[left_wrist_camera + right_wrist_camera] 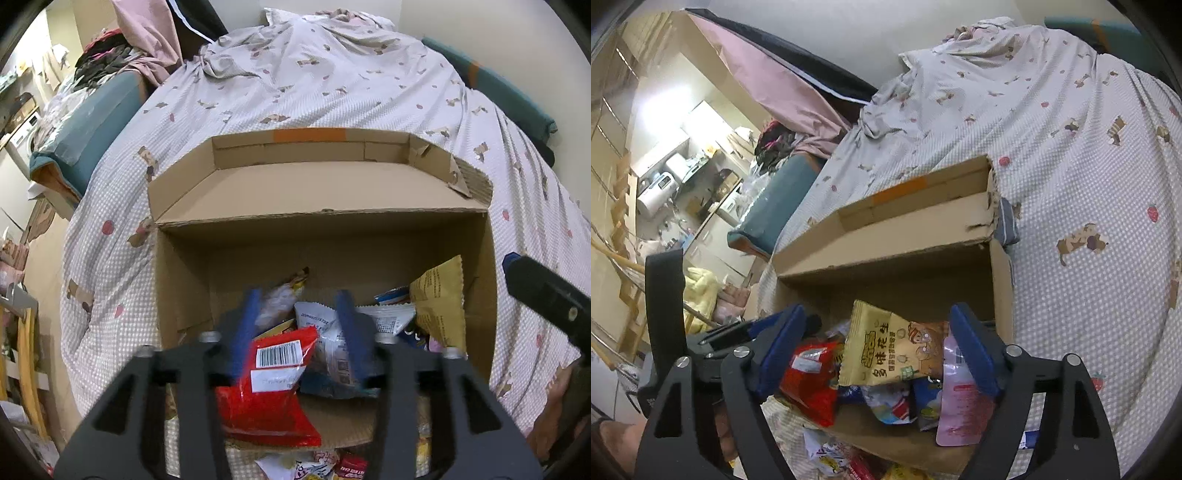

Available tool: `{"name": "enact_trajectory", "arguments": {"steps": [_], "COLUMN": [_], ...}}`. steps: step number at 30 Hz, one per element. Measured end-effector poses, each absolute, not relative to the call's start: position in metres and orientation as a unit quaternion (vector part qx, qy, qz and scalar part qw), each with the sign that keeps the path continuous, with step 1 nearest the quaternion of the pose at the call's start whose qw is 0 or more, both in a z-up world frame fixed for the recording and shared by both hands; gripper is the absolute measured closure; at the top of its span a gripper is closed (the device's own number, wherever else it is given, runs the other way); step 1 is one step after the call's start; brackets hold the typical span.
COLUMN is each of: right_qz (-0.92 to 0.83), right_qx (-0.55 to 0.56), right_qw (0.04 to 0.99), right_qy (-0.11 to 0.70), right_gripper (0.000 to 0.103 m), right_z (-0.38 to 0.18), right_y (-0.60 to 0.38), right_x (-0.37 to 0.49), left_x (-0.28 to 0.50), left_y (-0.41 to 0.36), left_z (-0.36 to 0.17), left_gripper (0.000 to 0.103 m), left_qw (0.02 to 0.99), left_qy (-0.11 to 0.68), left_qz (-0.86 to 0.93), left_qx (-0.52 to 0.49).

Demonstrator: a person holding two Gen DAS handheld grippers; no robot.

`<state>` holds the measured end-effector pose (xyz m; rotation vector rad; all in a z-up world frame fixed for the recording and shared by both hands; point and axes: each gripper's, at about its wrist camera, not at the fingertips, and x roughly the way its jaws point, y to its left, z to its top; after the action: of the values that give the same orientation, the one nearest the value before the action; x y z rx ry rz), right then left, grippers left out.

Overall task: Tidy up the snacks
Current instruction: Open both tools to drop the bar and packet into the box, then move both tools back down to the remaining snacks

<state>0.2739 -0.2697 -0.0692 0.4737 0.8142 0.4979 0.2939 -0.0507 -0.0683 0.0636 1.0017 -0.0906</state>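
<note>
The snacks lie heaped in the cardboard box (325, 236) on the bed (332, 85), its lid flap folded back toward the far wall. My left tongs (299, 321) tilt steeply down over the near edge of the box, jaws partly apart; the red packet (273, 391) with a barcode label hangs between the blue pads (245, 332), draped over the box's near flap, and I cannot tell whether either pad still touches it. My right tongs (875, 354) point more shallowly into the box from the right side, jaws wide, with the yellow peanut packet (882, 347) and a pink pouch (960, 398) lying between them, neither squeezed.

The left view shows the box squarely, with the yellow packet (439, 302) standing against the right wall and the tip of my right tongs at the frame's edge. Only the right view shows the printed front of that packet and the kitchen shelves (676, 173) beyond the bed.

More packets lie on the bed (1089, 147) in front of the box, cut off by the bottom of both frames. The left pads are blurred.
</note>
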Motion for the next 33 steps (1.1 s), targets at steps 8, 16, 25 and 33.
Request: {"name": "enact_trajectory", "arguments": {"steps": [8, 16, 25, 33], "right_qz": [0.223, 0.221, 0.213, 0.220], "right_qx": [0.225, 0.223, 0.180, 0.172], "right_qw": [0.864, 0.869, 0.886, 0.885], "right_qy": [0.390, 0.383, 0.370, 0.373], "right_gripper": [0.018, 0.013, 0.007, 0.004], "right_z": [-0.070, -0.062, -0.049, -0.044], "right_y": [-0.279, -0.283, -0.277, -0.272], "right_x": [0.271, 0.263, 0.235, 0.209], "left_x": [0.288, 0.272, 0.248, 0.215], "left_y": [-0.047, -0.037, -0.022, -0.013], "left_z": [-0.057, -0.042, -0.029, -0.020], "left_gripper": [0.030, 0.019, 0.008, 0.008], "left_qw": [0.882, 0.894, 0.900, 0.916], "left_qy": [0.469, 0.446, 0.432, 0.399], "left_qz": [-0.040, -0.042, -0.040, -0.032], "left_qx": [0.021, -0.006, -0.039, -0.027]}}
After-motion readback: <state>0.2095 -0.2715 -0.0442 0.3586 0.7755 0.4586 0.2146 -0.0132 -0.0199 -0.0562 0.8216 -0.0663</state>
